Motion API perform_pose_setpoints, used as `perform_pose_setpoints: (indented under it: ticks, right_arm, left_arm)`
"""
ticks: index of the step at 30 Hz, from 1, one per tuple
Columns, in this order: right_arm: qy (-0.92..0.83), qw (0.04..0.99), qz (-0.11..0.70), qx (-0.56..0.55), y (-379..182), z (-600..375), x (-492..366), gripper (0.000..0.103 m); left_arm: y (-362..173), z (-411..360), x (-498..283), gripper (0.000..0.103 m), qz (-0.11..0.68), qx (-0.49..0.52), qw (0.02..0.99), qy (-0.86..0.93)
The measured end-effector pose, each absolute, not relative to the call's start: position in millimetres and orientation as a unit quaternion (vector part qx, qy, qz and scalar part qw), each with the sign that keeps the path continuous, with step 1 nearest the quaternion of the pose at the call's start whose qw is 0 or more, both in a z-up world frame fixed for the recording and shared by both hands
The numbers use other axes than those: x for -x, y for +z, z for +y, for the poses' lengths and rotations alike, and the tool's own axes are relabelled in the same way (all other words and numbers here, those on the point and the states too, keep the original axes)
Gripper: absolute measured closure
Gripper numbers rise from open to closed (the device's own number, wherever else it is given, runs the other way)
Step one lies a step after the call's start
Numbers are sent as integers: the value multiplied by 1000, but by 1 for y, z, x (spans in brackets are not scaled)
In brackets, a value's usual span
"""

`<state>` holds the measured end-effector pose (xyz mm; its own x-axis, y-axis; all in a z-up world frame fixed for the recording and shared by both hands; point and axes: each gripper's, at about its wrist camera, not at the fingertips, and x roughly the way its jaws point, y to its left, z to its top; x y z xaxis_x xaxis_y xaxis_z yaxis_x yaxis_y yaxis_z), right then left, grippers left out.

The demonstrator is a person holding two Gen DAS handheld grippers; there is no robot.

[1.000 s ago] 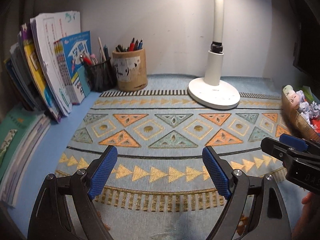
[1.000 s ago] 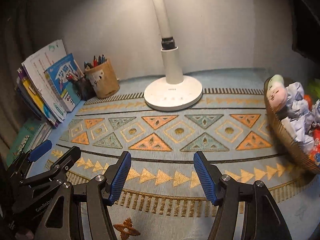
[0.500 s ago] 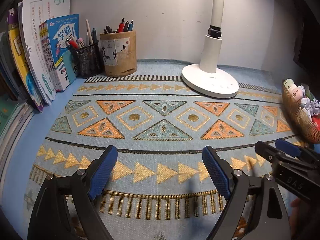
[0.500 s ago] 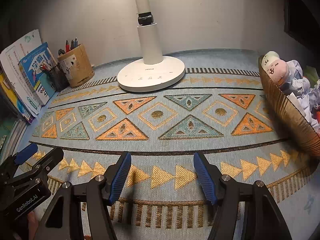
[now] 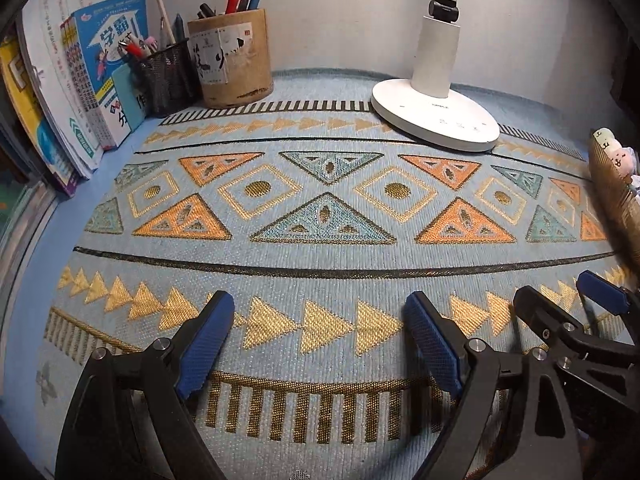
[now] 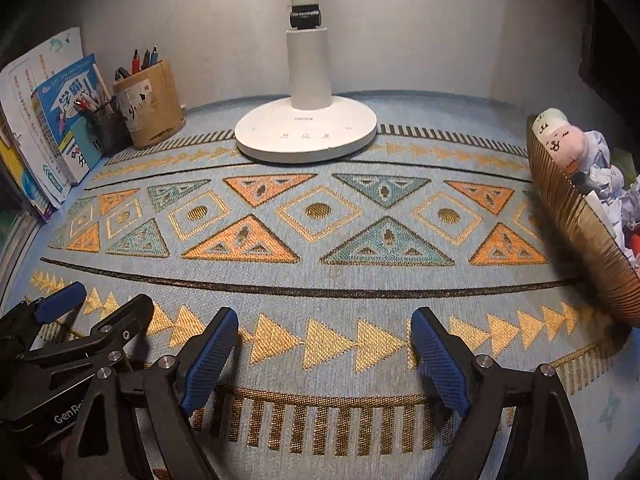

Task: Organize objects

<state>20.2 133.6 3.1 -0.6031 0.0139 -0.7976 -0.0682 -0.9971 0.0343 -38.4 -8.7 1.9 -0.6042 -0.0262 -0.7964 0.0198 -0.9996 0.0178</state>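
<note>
Hovering over bare patterned mat point(image 5: 320, 216); left gripper point(image 5: 320, 344) wide, empty; right gripper point(image 6: 324, 352) just spread, empty. Basket point(image 6: 576, 248) full, pens potted; apparently finished.

A patterned mat point(image 5: 320, 216) covers the blue desk point(image 5: 24, 320) — triangles, diamonds and stripes in orange, teal and gold. A white lamp point(image 6: 306, 136) stands on the mat's far edge, against the pale wall point(image 6: 420, 32) — its round base flat, its post rising out of view.
</note>
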Motion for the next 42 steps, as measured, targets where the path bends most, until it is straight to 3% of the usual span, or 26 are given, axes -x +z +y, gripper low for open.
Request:
perform_pose_setpoints:
  ticks: [4, 7, 42]
  right_arm:
    - [890, 25, 47, 454, 1, 140, -19, 10]
    - [887, 26, 42, 460, -2, 139, -17, 0]
    - [891, 36, 17, 453, -5, 138, -18, 0]
  left_arm:
    - [-1, -16, 43, 0, 15, -458, 29, -888]
    - [-1, -17, 47, 1, 22, -457, 35, -889]
    - [-5, -12, 52, 0, 22, -454, 38, -890]
